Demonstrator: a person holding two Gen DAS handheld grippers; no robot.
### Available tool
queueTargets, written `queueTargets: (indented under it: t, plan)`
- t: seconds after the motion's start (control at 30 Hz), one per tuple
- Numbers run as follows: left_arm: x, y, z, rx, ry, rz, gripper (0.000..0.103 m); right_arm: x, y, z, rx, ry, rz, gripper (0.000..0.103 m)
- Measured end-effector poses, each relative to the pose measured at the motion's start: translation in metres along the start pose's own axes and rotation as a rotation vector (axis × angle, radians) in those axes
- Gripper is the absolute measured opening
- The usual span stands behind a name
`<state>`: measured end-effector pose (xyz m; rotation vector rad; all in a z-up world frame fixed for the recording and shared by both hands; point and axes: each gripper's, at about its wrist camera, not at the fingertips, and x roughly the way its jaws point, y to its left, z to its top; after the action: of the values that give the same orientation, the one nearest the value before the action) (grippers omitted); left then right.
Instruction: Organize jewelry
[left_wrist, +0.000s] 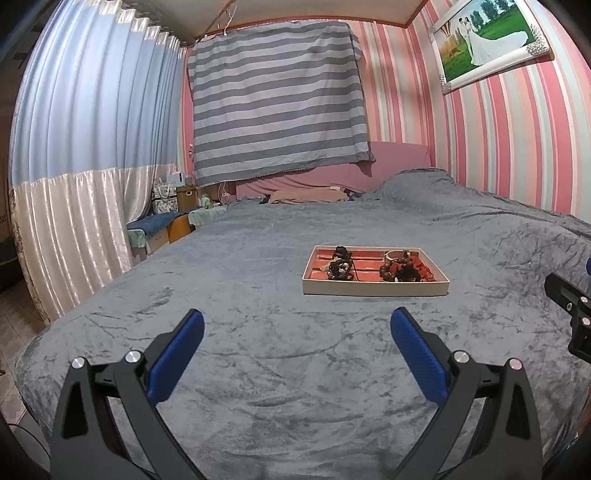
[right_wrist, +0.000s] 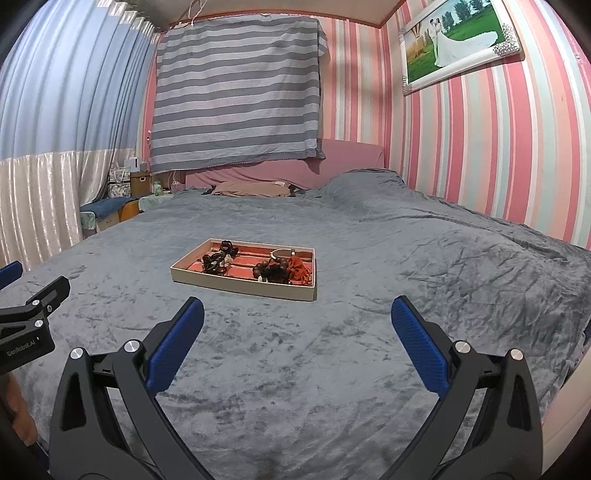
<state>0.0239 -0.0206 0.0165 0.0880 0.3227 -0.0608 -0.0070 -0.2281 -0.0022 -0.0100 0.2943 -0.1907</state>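
A shallow beige tray (left_wrist: 375, 288) with a red lining lies on the grey bed cover, ahead of both grippers; it also shows in the right wrist view (right_wrist: 240, 286). In it lie a dark tangle of jewelry (left_wrist: 340, 267) on the left, brown wooden beads (left_wrist: 391, 271), a red pouch (right_wrist: 299, 267) and a pale bangle (left_wrist: 393, 254). My left gripper (left_wrist: 297, 321) is open and empty, well short of the tray. My right gripper (right_wrist: 297, 310) is open and empty, short of the tray and to its right.
The grey bed cover (left_wrist: 258, 332) spreads all around the tray. A pink headboard (left_wrist: 332, 173) and a striped cloth (left_wrist: 277, 110) are at the far end. A curtain (left_wrist: 74, 166) and cluttered bedside furniture (left_wrist: 173, 218) stand left; a striped wall runs along the right.
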Motion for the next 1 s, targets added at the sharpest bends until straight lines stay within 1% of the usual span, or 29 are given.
queueTargets:
  t: [0.2,1.0]
  plan:
    - [0.0010,0.0015,0.0006,-0.008,-0.003,0.002,0.098,-0.0002,0.0013,-0.0003,0.000,-0.003,-0.005,0.099]
    - [-0.0011,-0.0021,0.0009,0.012,-0.014,0.006,0.099,0.0027,0.0006,-0.0038,0.004,0.012,-0.014,0.099]
